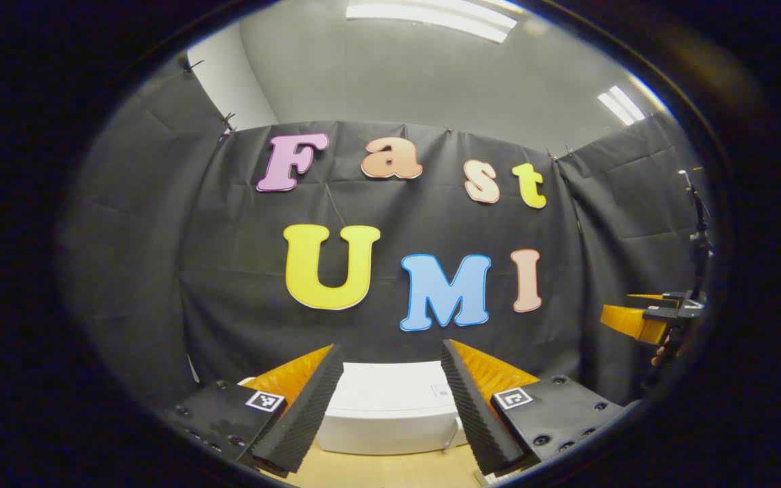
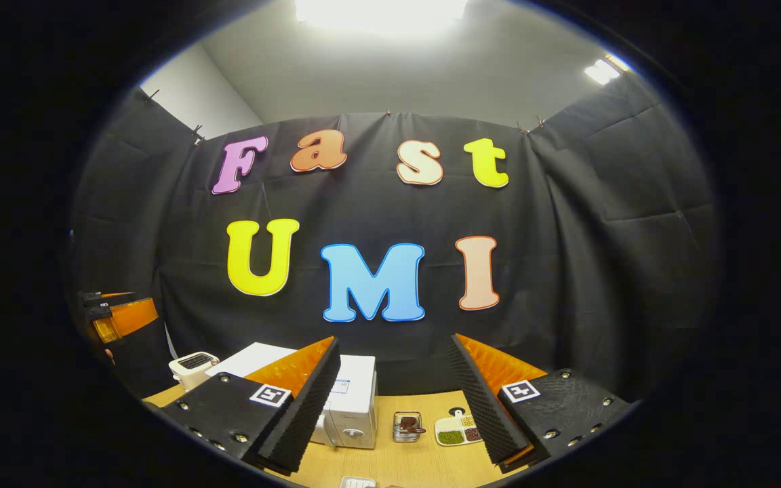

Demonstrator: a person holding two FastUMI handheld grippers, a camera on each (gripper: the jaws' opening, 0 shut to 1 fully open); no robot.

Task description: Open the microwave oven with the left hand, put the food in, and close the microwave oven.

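The white microwave oven stands on the wooden table, straight ahead of and below my left gripper, which is open and holds nothing. In the right gripper view the microwave oven sits left of centre with its door shut. Right of it a small clear container holds a brown piece of food, beside a divided plate of beans and grains. My right gripper hangs open and empty above the table, well short of these things.
A white toaster stands left of the microwave. The other gripper, held by a hand, shows at the far right of the left gripper view. A small white object lies at the table's near edge.
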